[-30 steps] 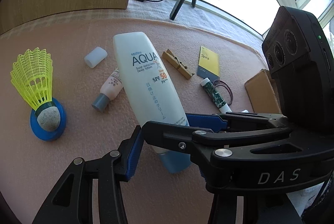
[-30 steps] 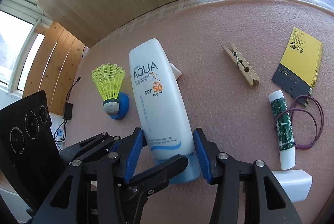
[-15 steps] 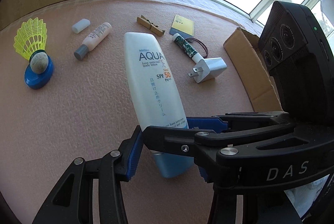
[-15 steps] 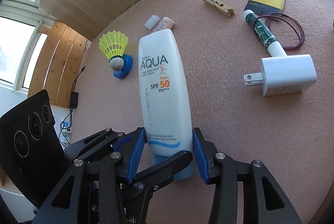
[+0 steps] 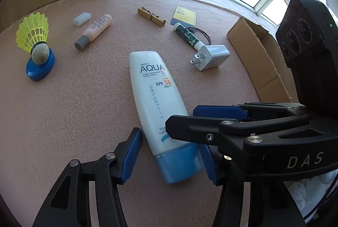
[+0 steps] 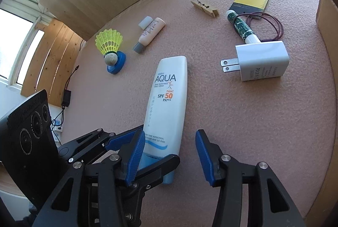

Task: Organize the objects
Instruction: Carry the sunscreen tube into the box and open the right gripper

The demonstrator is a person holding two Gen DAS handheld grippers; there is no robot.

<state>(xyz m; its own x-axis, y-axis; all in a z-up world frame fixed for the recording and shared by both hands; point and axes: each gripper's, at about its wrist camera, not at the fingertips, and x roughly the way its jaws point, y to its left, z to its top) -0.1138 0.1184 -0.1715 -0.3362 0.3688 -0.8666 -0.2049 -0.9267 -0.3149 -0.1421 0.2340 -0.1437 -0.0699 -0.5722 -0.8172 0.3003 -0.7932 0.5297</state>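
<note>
The sunscreen (image 5: pixel 157 104) is lying flat on the pink mat (image 5: pixel 84 100), cap end toward both grippers, nozzle-less top pointing at the clutter further back. Left gripper (image 5: pixel 171 155) has its jaws spread around the blue cap end, a bit of daylight on the left side, and I can't tell if the right pad touches. Right gripper (image 6: pixel 169 155) is wide open too, its left pad right up against the tube's edge and the other pad well clear on bare mat. So nobody is actually gripping it, from what I can see.

My guess is it's headed for the cardboard box (image 5: pixel 259 62) off to the right.

Stuff that could go sideways: both grippers are crowded onto the same end, fingers crossing over each other, so if both close at once they'll probably clash. The tube looks smooth and tapered, so a pinch near the cap could squirt it forward along the mat, toward the charger (image 6: pixel 262 63). And grabbed only at one end, the long body would likely droop or swing on the lift and clip the box wall.
</note>
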